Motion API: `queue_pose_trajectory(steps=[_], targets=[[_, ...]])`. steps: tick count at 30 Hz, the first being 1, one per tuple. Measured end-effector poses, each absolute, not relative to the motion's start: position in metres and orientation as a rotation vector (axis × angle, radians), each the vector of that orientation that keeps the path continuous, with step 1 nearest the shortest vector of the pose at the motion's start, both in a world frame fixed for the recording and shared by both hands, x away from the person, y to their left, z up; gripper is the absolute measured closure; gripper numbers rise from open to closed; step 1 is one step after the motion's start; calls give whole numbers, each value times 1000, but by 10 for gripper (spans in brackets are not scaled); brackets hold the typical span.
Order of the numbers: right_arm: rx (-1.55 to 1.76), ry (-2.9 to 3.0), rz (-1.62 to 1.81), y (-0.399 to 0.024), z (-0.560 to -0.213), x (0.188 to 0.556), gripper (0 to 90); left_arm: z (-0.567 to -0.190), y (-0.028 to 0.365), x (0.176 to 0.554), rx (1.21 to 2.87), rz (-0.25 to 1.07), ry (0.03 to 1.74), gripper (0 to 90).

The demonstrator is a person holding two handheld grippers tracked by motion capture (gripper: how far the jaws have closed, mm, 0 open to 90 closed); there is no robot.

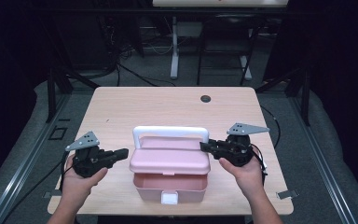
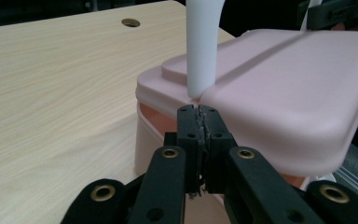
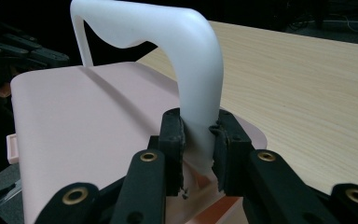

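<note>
Now white handle (image 3: pixel 193 70) between right gripper's (image 3: pixel 199 140) fingers (image 3: pixel 172 135)

The high view looks down and forward over the table (image 1: pixel 121 105); both gripper views sit close, facing inward from 9 and 3 o'clock, sharing the pink box (image 1: pixel 170 161).

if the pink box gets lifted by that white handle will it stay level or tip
The pink box looks like stiff moulded plastic, probably light. The right gripper clamps the white handle at one end, so an off-centre lift would likely tilt it. Its lid appears raised at the front, so it may flap.
</note>
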State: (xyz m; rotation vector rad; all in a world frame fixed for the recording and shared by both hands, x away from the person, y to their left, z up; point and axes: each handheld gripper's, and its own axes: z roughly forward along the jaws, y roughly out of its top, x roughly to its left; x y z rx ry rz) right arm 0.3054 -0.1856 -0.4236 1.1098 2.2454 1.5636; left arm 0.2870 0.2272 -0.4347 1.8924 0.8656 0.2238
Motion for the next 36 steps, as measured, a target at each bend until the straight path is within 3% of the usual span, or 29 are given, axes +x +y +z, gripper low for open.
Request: queue_pose_trajectory(steps=[14,36], targets=[[1111,2245,1562,-185,-422,306,745,-451,231,270,1921,194,866,900],[1112,2244,1562,-185,-424,304,744,-457,193,266,1976,100,763,900]])
